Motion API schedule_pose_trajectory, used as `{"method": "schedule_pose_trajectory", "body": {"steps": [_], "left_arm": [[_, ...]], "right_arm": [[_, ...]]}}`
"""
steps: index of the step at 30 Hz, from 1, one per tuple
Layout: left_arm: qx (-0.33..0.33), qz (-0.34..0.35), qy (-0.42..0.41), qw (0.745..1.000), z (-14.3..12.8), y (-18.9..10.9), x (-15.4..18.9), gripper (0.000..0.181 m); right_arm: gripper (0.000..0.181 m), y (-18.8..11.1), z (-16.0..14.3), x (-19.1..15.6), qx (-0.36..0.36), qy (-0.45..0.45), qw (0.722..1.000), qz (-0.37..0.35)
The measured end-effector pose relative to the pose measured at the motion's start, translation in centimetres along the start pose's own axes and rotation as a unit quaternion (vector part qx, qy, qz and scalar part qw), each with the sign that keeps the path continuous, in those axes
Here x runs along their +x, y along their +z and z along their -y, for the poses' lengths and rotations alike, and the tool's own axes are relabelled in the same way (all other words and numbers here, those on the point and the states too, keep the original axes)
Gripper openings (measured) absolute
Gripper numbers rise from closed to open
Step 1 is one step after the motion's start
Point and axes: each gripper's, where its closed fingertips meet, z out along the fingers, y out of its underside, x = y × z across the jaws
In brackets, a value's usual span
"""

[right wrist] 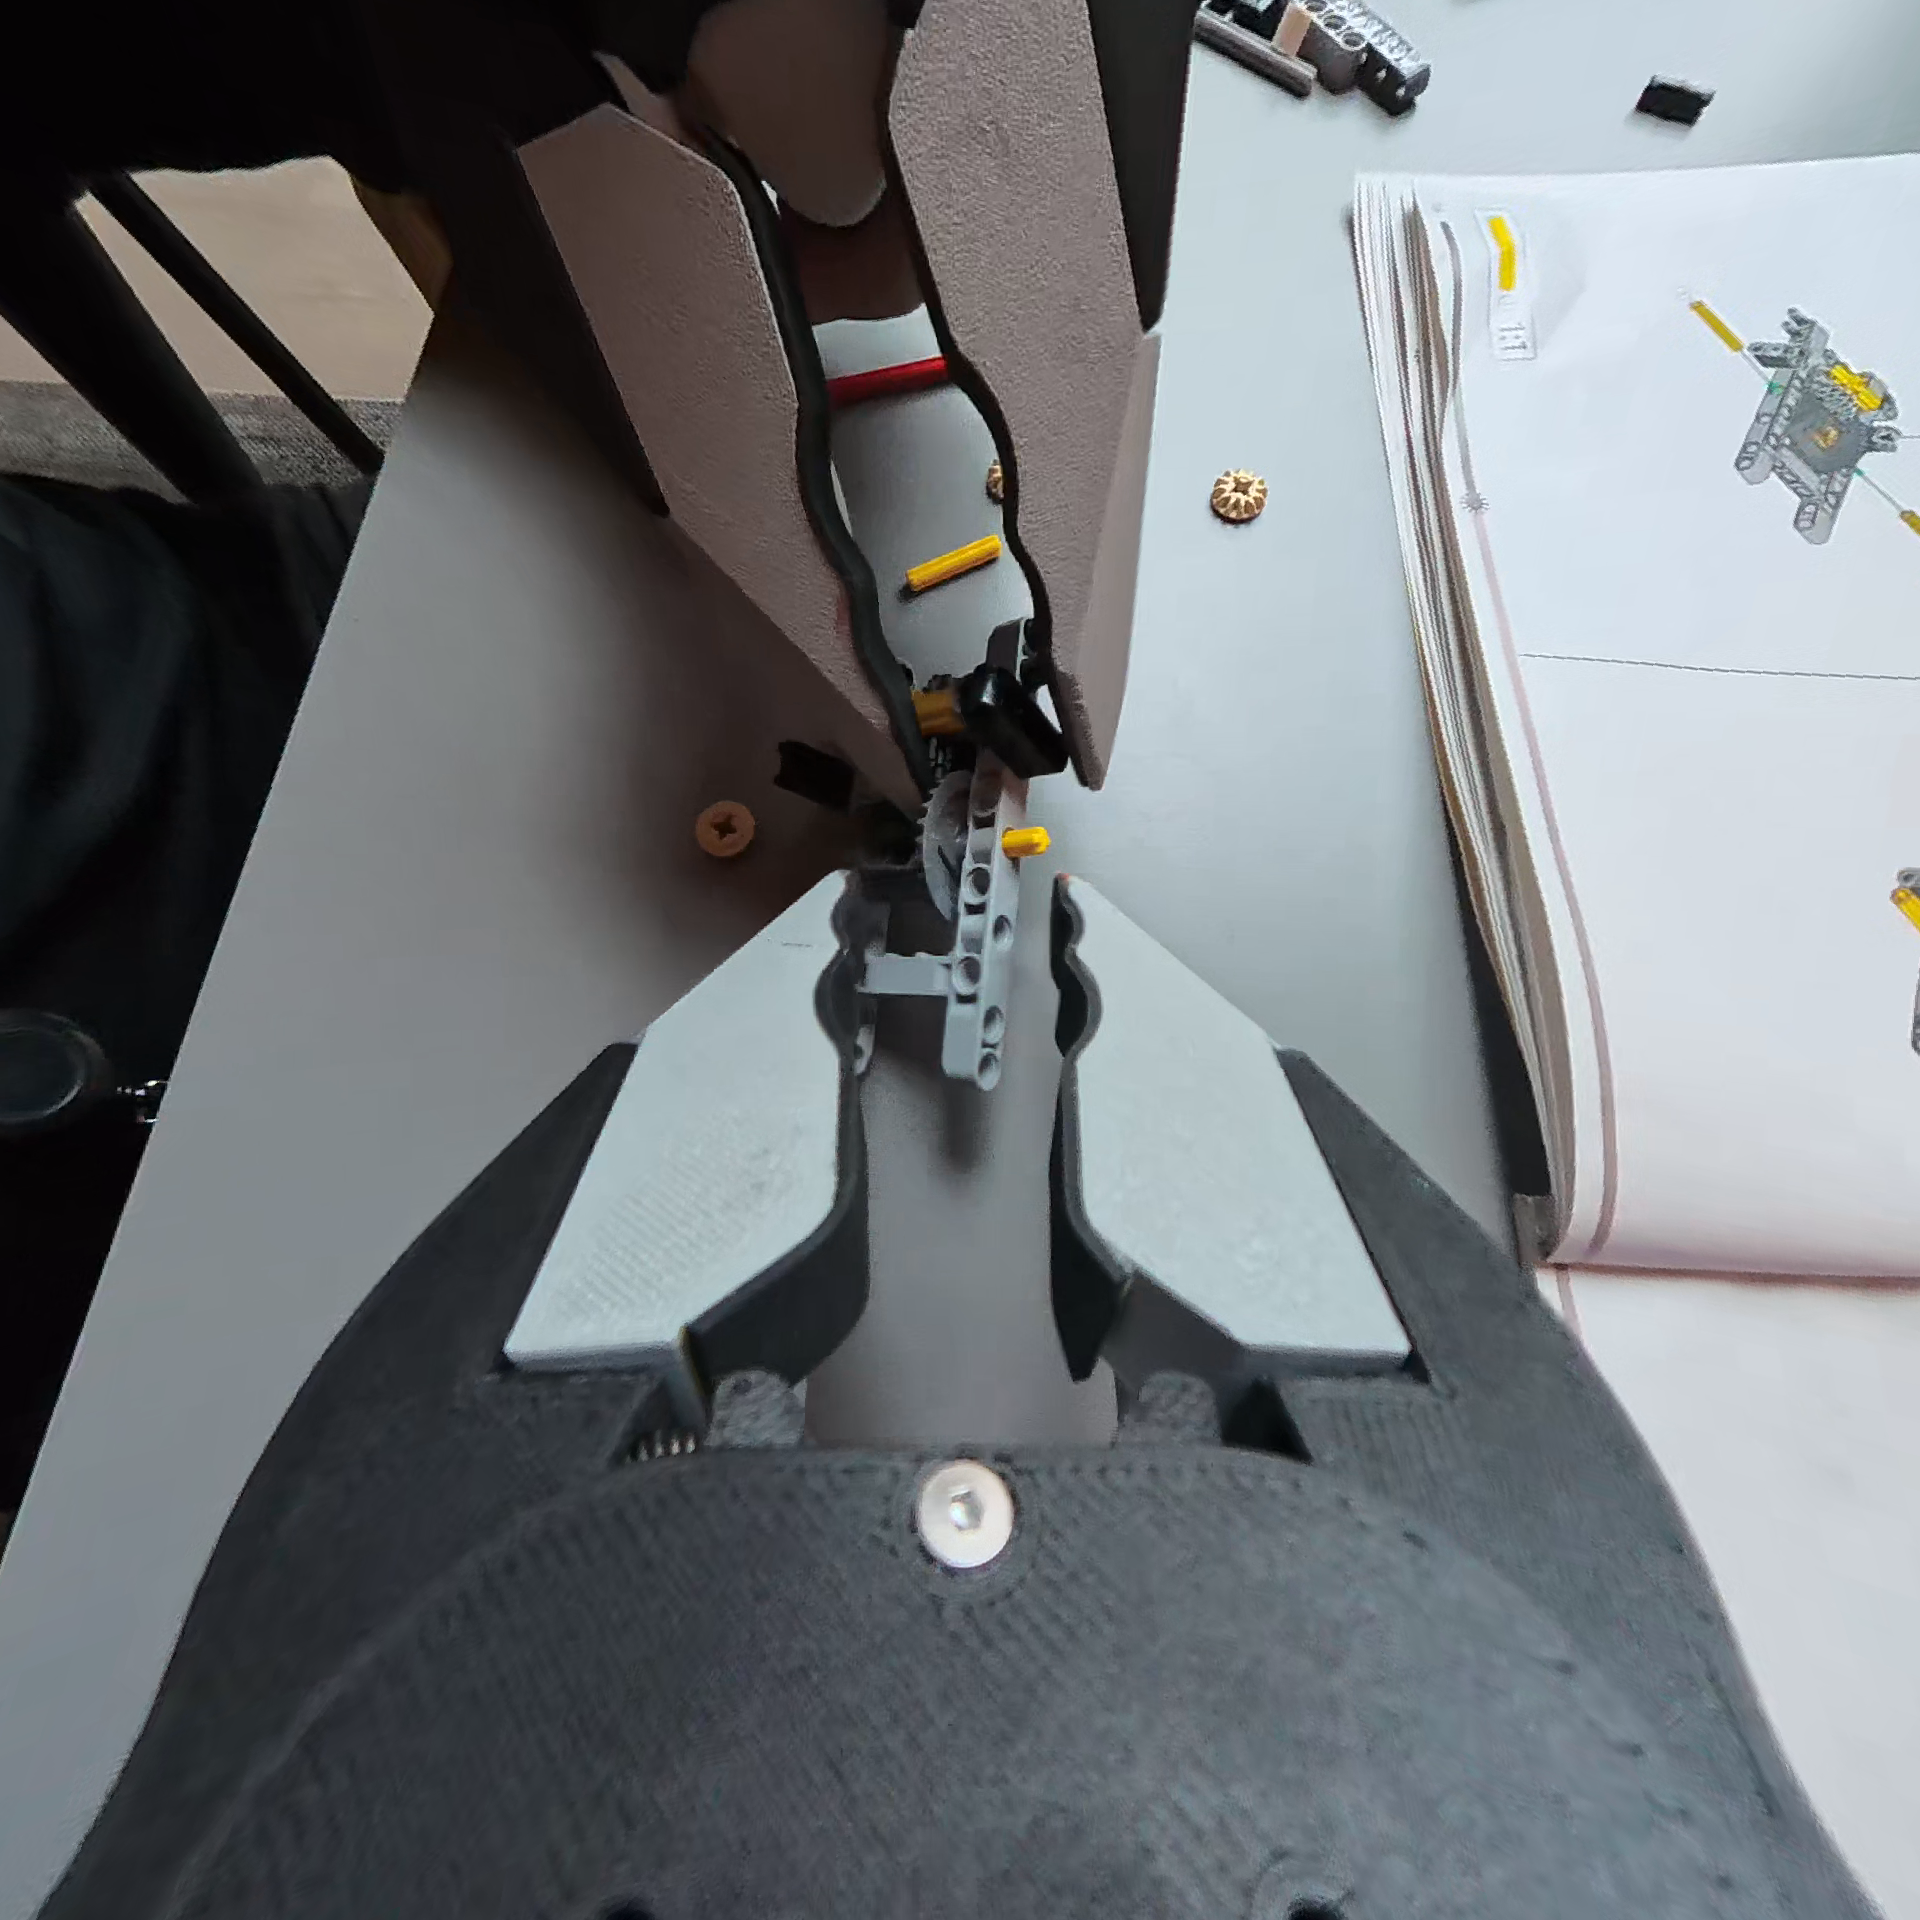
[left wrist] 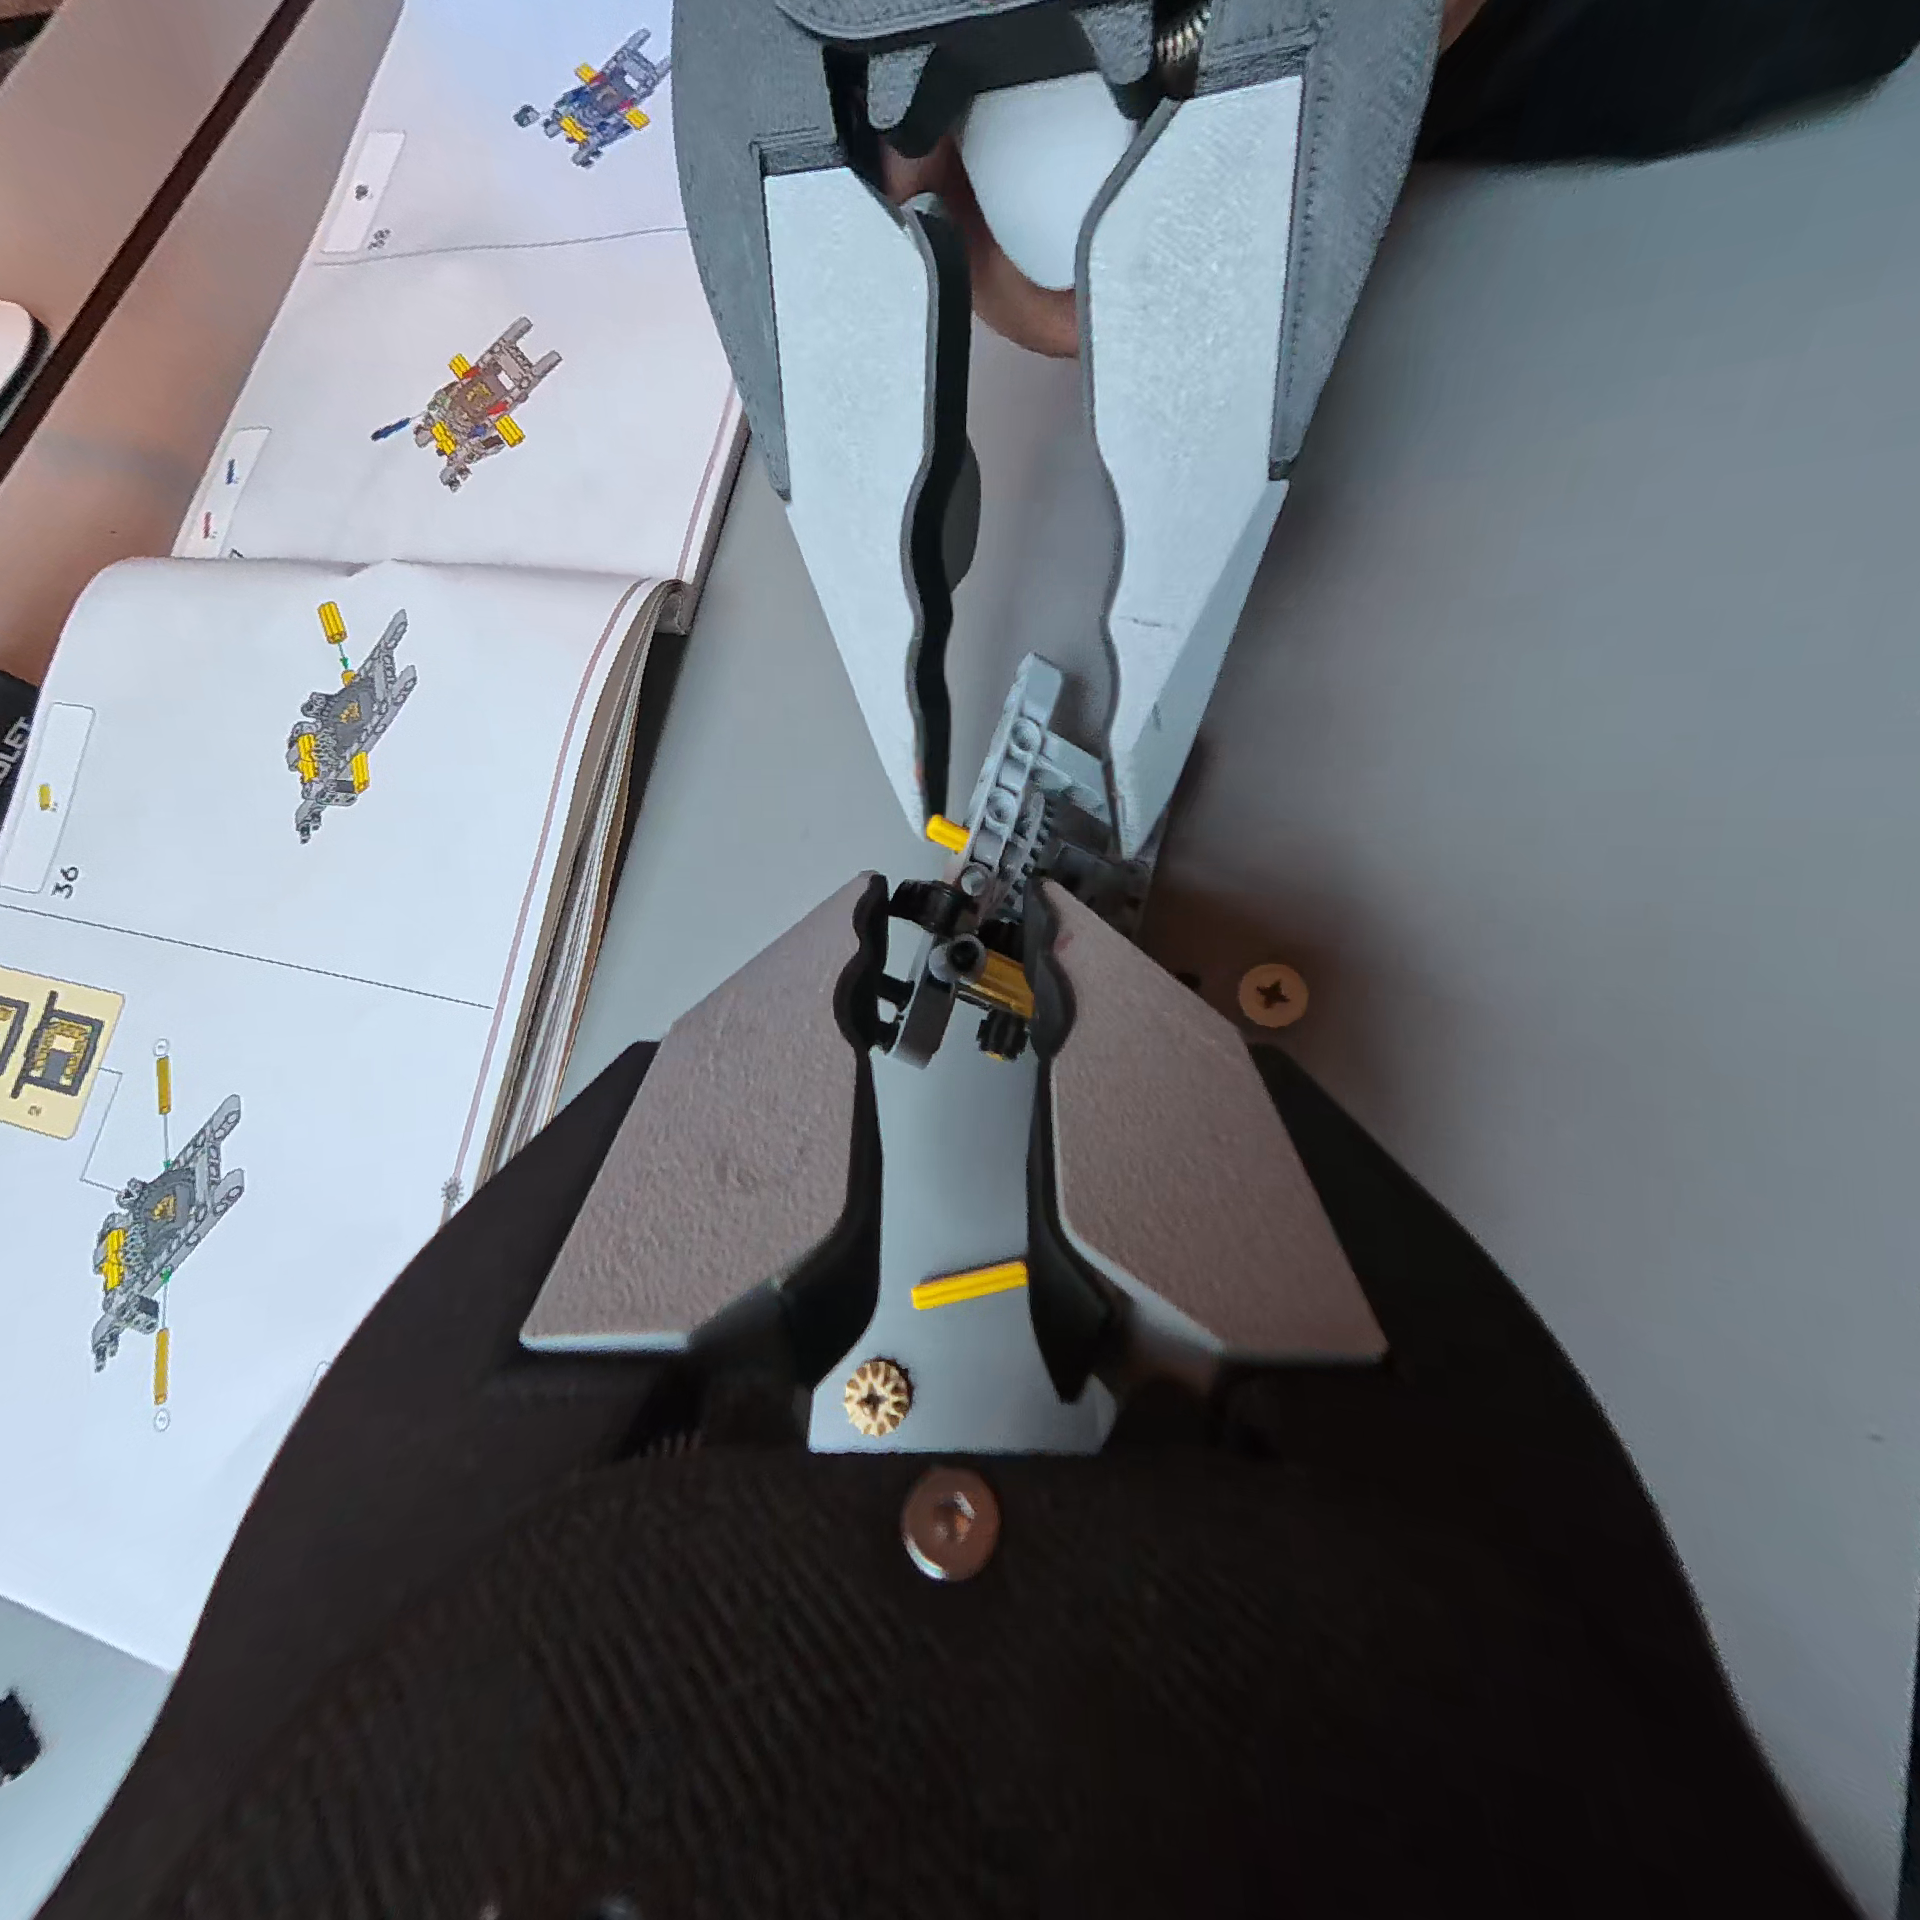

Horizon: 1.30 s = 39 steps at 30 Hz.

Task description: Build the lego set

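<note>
A small lego assembly [left wrist: 982,914] of grey beams, a black gear and yellow pins hangs just above the grey table [left wrist: 1558,727]. My left gripper [left wrist: 956,888], with brown fingers, is shut on its black and yellow end. My right gripper [left wrist: 1029,826], with light grey fingers, comes from the opposite side. In the right wrist view the right gripper [right wrist: 954,883] is closed around the grey beam end of the assembly [right wrist: 977,966]. There the left gripper [right wrist: 1008,784] holds the far end. A short yellow pin [right wrist: 1029,840] sticks out sideways by one right fingertip.
An open instruction booklet [left wrist: 312,831] lies beside the grippers, also in the right wrist view [right wrist: 1714,727]. Loose on the table are a yellow axle [left wrist: 968,1283], tan gears [left wrist: 878,1397] [left wrist: 1273,995] [right wrist: 1237,494], a red axle [right wrist: 888,379] and dark parts [right wrist: 1351,52]. The table edge [right wrist: 260,831] runs left. The tips of both grippers are at nearly the same place. From the left gripper's tips to the red axle [right wrist: 888,379] is close to 12 cm.
</note>
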Motion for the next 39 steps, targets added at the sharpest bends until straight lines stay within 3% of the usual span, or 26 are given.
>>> {"method": "schedule_pose_trajectory", "body": {"steps": [5,10,20,30,39], "left_arm": [[-0.014,0.01,0.006,1.0,0.0,-0.1,0.0,0.023],[-0.027,0.02,0.022,0.999,0.2,-0.1,0.2,0.023],[-0.036,0.029,0.022,0.999,0.1,0.1,0.0,0.024],[-0.042,0.029,0.021,0.998,-0.1,0.2,0.0,0.026],[-0.043,0.023,0.025,0.999,0.0,0.2,0.2,0.026]], "right_arm": [[0.042,-0.6,0.9,0.5,0.027,0.0,1.0,-0.016],[0.025,-0.8,1.3,0.3,0.042,-0.001,0.999,-0.004],[0.02,-0.3,0.5,0.3,0.012,-0.039,0.999,-0.027],[0.015,-0.2,0.3,0.3,0.044,0.002,0.999,0.024],[0.016,-0.2,0.2,0.2,0.057,-0.048,0.997,0.012]]}}
